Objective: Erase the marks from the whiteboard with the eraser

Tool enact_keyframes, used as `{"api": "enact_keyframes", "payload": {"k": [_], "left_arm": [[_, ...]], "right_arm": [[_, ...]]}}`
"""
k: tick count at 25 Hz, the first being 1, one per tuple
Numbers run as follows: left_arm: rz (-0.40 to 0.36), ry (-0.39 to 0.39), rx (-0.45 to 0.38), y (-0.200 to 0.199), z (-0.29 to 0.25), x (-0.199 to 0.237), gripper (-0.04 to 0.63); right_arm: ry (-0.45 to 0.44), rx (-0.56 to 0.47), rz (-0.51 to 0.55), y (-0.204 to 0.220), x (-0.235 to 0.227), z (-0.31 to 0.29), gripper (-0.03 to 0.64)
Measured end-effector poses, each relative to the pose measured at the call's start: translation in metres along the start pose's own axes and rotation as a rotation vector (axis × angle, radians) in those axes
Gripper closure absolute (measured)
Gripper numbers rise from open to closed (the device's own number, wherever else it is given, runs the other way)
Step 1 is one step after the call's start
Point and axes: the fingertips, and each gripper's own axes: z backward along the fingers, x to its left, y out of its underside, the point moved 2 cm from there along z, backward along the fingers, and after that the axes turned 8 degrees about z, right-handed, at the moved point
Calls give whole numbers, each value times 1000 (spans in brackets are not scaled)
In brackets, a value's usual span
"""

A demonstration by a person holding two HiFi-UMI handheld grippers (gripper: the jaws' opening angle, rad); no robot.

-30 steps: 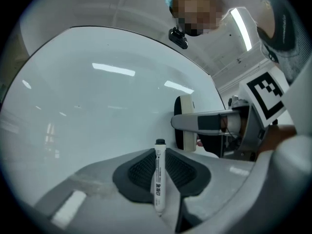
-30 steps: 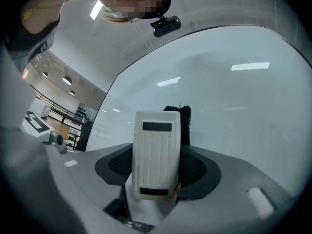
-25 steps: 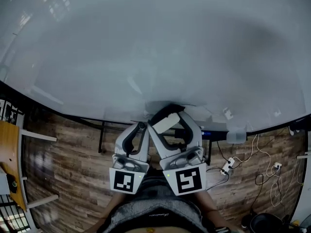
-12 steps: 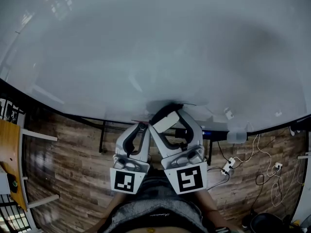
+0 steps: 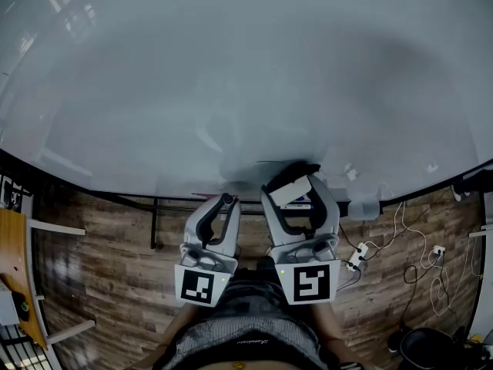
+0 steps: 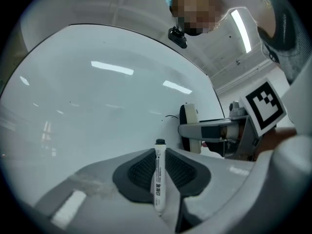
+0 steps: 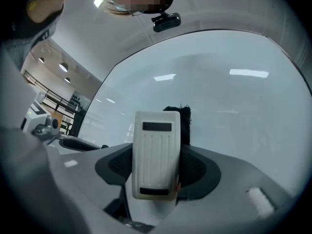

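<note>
Holds the eraser (image 7: 155,152) against the whiteboard (image 5: 231,75), near its bottom edge.
Grips the eraser in the jaws of the right gripper (image 5: 293,186), black felt on the whiteboard beside a thin mark (image 6: 170,116); pinches a marker (image 6: 159,179) in the closed jaws of the left gripper (image 5: 224,202), cap pointing at the whiteboard.

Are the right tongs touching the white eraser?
Touching. The right gripper view shows the eraser clamped between the right tongs, which press on both its sides.

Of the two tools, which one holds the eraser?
The right tool: its jaws are shut on the white eraser, whereas the left tool grips a white marker.
</note>
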Motion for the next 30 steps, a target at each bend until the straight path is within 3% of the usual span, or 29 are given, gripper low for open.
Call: {"api": "enact_keyframes", "payload": {"k": [7, 14, 23, 30], "left_arm": [[0, -9, 13, 1, 3, 1, 525], [-7, -35, 19, 2, 10, 13, 525], [-24, -124, 9, -4, 33, 40, 525], [-24, -119, 15, -4, 35, 39, 525]], "right_arm": [[24, -10, -11, -4, -3, 1, 356], [-58, -71, 7, -20, 31, -17, 356], [-150, -103, 61, -33, 76, -38, 356], [-194, -133, 48, -39, 82, -40, 356]]}}
